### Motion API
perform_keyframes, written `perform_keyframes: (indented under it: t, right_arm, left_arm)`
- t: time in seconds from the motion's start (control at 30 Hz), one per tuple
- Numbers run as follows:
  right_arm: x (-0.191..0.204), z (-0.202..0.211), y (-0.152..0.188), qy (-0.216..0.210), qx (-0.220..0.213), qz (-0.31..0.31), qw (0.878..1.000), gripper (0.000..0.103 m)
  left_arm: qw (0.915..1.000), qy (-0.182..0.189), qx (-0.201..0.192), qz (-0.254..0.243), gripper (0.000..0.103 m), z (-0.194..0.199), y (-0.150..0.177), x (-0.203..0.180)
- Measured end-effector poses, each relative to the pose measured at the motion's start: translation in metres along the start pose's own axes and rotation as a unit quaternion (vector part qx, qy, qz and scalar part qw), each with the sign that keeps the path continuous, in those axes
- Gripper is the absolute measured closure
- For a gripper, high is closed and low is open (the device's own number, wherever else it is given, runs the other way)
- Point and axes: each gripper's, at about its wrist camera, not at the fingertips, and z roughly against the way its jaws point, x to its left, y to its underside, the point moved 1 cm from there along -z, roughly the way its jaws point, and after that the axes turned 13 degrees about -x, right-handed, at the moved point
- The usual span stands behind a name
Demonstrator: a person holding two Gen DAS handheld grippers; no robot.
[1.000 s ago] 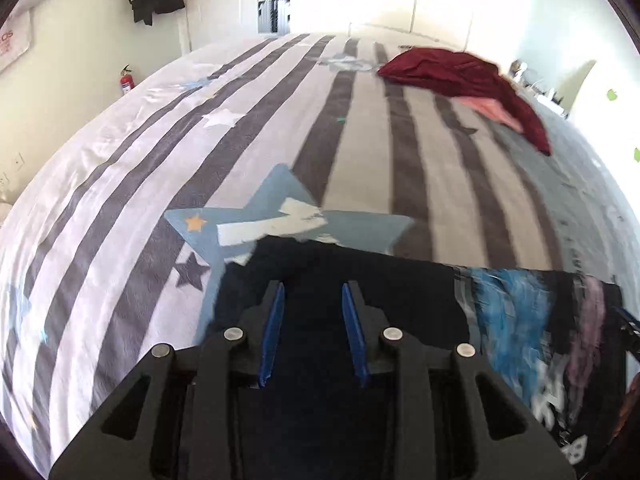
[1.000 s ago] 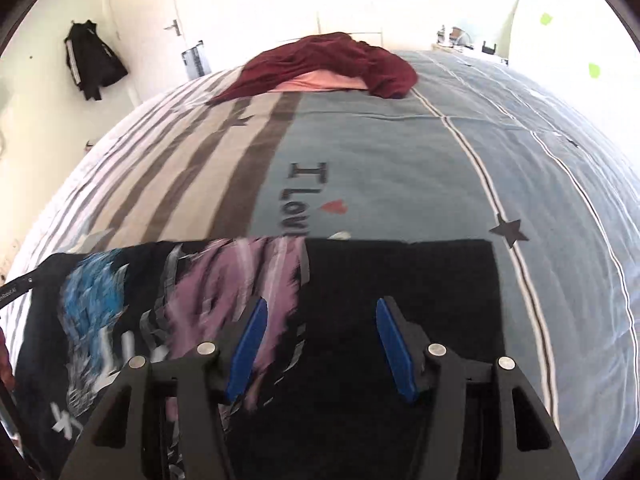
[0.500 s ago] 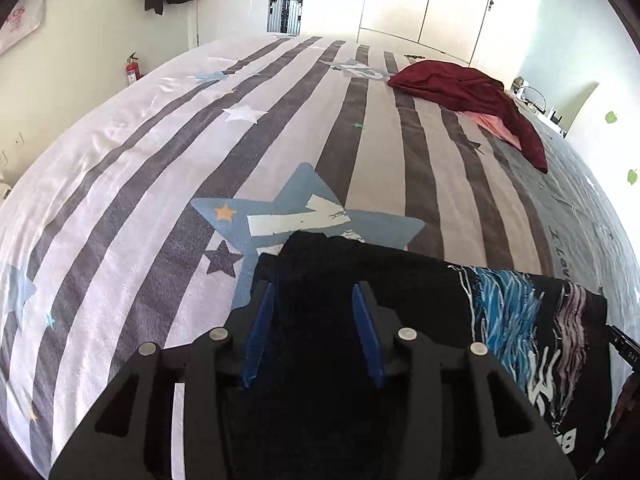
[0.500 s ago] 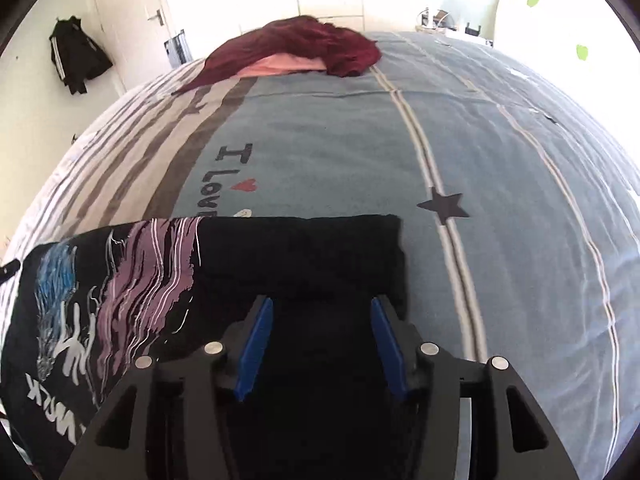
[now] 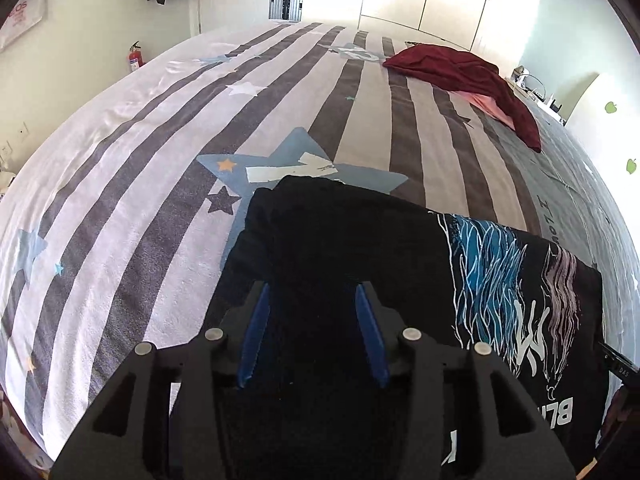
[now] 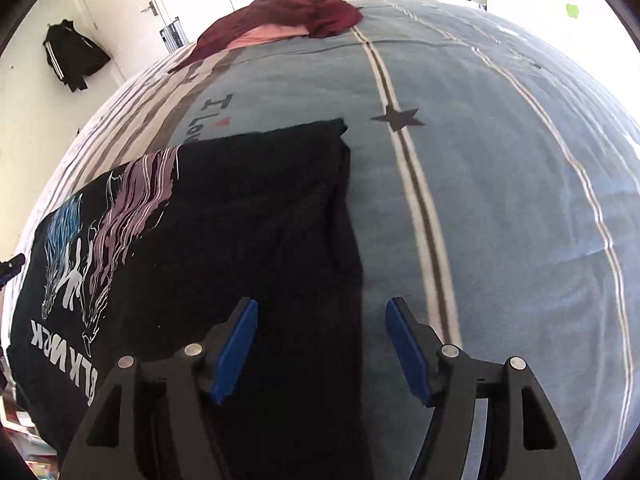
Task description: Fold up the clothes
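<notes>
A black T-shirt (image 5: 340, 232) with a blue and pink print lies flat on the bed, its printed side up. My left gripper (image 5: 312, 288) hovers over its plain left part, jaws opening, and no fabric is pinched between the blue pads. My right gripper (image 6: 322, 302) hangs over the right edge of the T-shirt (image 6: 248, 208). Its jaws are opening too, one pad above the cloth and the other above the bedcover, gripping nothing. A maroon garment (image 5: 460, 68) lies crumpled on a pink one (image 5: 490, 106) at the far end of the bed.
The striped, star-printed bedcover (image 5: 160, 160) turns to blue-grey on the right side (image 6: 500, 160). A black jacket (image 6: 72, 54) hangs on the wall by the door. A fire extinguisher (image 5: 135, 56) and a suitcase (image 5: 286, 2) stand beyond the bed.
Both pairs of jaws have widened. The left gripper has drawn back from the shirt's far left corner. The right gripper has shifted right, from above the print to the shirt's right edge.
</notes>
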Motion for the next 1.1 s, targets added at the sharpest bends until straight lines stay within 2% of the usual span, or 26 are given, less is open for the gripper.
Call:
perform_keyframes:
  t: [0.1, 0.13, 0.2, 0.23, 0.27, 0.4, 0.53, 0.6, 0.73, 0.93, 1.0, 1.1]
  right_arm:
    - [0.0, -0.003, 0.005, 0.001, 0.011, -0.003, 1.0, 0.043]
    - [-0.002, -0.003, 0.005, -0.001, 0.013, -0.009, 1.0, 0.047]
    - [-0.006, -0.003, 0.004, -0.011, 0.022, -0.021, 0.999, 0.065]
    - [-0.003, -0.002, 0.003, -0.024, 0.031, -0.02, 0.999, 0.087]
    - [0.001, 0.0, 0.003, -0.036, 0.039, -0.018, 0.998, 0.092]
    - [0.035, 0.021, -0.009, -0.029, 0.023, 0.018, 0.999, 0.094]
    - [0.097, 0.059, -0.024, -0.04, -0.012, 0.042, 0.998, 0.094]
    - [0.137, 0.078, -0.03, -0.052, -0.026, 0.053, 0.997, 0.094]
    - [0.243, 0.095, -0.036, -0.096, -0.037, 0.078, 0.992, 0.094]
    - [0.401, 0.07, -0.011, -0.156, -0.03, 0.084, 0.984, 0.094]
    - [0.442, 0.056, 0.003, -0.171, -0.021, 0.08, 0.982, 0.094]
    - [0.483, 0.034, 0.021, -0.175, -0.011, 0.072, 0.982, 0.094]
  left_arm:
    - [0.9999, -0.003, -0.002, 0.013, 0.061, 0.006, 0.0, 0.001]
    - [0.9998, -0.004, -0.004, 0.017, 0.061, 0.008, 0.0, 0.003]
    - [0.9997, -0.004, -0.009, 0.022, 0.061, 0.013, -0.003, 0.009]
    - [0.9997, -0.004, -0.01, 0.024, 0.061, 0.015, -0.004, 0.013]
    - [0.9996, -0.002, -0.012, 0.027, 0.061, 0.017, -0.005, 0.017]
    - [0.9991, 0.003, -0.017, 0.04, 0.061, 0.023, -0.011, 0.041]
    - [0.9984, 0.01, -0.019, 0.052, 0.061, 0.03, -0.021, 0.075]
    - [0.9976, 0.013, -0.022, 0.064, 0.061, 0.035, -0.027, 0.095]
    - [0.9963, 0.025, -0.022, 0.079, 0.061, 0.047, -0.044, 0.132]
    - [0.9963, 0.037, -0.029, 0.072, 0.061, 0.065, -0.061, 0.178]
    - [0.9967, 0.035, -0.024, 0.069, 0.061, 0.065, -0.058, 0.191]
    - [0.9969, 0.031, -0.019, 0.069, 0.061, 0.064, -0.05, 0.207]
